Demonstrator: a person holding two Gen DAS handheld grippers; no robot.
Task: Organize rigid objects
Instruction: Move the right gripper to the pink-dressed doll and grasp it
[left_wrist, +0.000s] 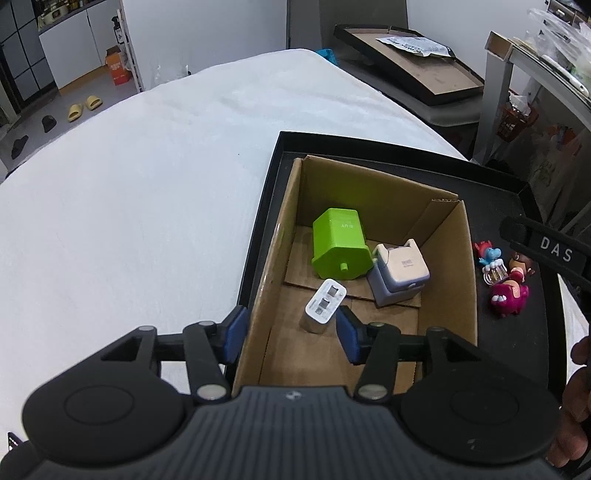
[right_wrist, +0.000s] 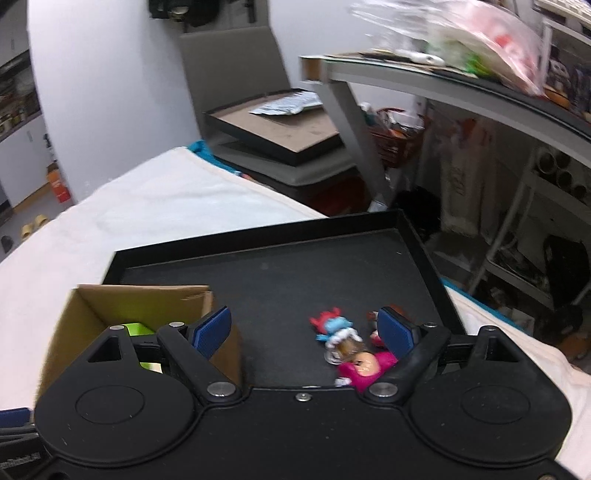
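Left gripper (left_wrist: 290, 332) wide open, empty, above the cardboard box (left_wrist: 448, 254); white charger (left_wrist: 325, 304) lies inside just ahead at 12 o'clock, beside the green block (left_wrist: 338, 245). Right gripper (right_wrist: 304, 330) wide open over the black tray (right_wrist: 280, 273). Toy figures (right_wrist: 345, 345) sit at its 1 o'clock. Likely next: centre the jaws on one figure, descend straight, avoid the box wall.

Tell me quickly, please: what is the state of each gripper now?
Left gripper: open, holding nothing, above the cardboard box.
Right gripper: open, holding nothing, above the black tray.
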